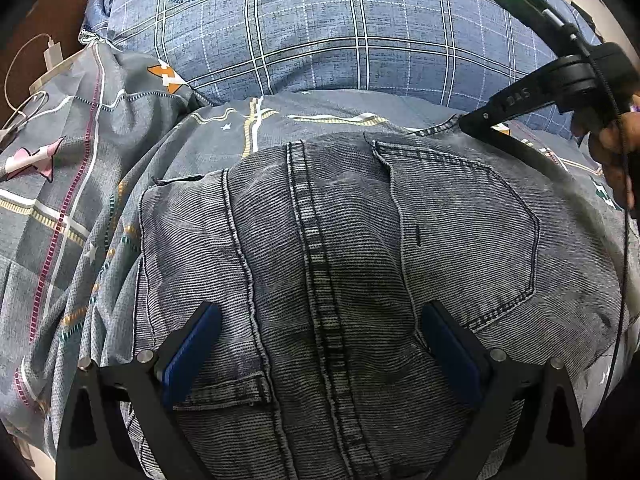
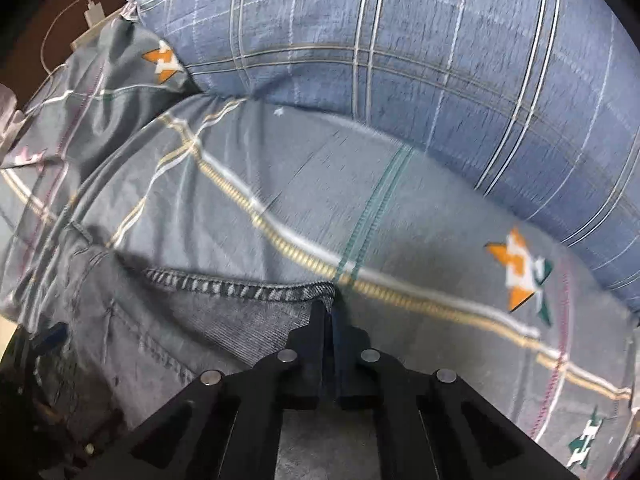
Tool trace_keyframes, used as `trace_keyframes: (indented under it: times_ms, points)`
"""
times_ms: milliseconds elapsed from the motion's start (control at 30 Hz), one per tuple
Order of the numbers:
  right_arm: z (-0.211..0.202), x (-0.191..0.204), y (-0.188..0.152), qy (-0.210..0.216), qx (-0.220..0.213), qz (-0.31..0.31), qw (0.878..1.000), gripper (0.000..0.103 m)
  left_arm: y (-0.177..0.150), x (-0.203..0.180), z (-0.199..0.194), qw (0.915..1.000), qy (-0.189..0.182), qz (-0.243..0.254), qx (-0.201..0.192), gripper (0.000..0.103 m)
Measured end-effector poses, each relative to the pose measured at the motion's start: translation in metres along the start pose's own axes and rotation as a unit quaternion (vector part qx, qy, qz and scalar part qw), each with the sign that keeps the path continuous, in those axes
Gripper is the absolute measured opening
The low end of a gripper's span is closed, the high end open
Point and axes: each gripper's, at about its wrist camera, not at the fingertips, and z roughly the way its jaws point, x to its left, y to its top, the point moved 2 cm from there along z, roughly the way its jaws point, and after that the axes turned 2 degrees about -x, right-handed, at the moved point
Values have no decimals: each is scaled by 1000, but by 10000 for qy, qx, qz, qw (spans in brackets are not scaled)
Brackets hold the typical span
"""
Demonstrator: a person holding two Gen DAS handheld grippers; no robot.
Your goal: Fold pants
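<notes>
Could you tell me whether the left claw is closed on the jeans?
No, the left claw stands wide open, its blue pads apart over the jeans.

My right gripper (image 2: 330, 316) has its jaws pressed together at the stitched corner of the grey pants (image 2: 168, 332), which lie on a grey patterned sheet (image 2: 320, 200) with orange stars, beside a blue plaid pillow (image 2: 440, 60) farther back.

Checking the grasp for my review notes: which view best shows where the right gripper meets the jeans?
The right wrist view: the right gripper sits shut at the jeans' stitched corner, though slightly blurred. The left wrist view shows it only from afar, at the jeans' far right corner.
</notes>
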Motion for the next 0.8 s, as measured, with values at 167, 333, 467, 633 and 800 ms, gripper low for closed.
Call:
trace_keyframes:
  times_ms: [167,333,467,633,800]
  points:
    - [7,1,-11,-206,-78,-108,9997,5,0,0,0,10000,2,5,-9,100]
    - [-50,-8,-20,130,-698,500,9962,6,0,0,-1,10000,3,-13,-7,100]
    - [-30,3,-53,1068,-102,853,9906,16,0,1,-1,10000,12,-18,-2,100]
    - [-38,-2,-72,581,-224,1095,9920,19,0,2,-1,10000,-21,-47,-30,100]
    - [-73,17,-109,468,-693,1043,9910,72,0,3,-2,10000,-25,-31,-37,101]
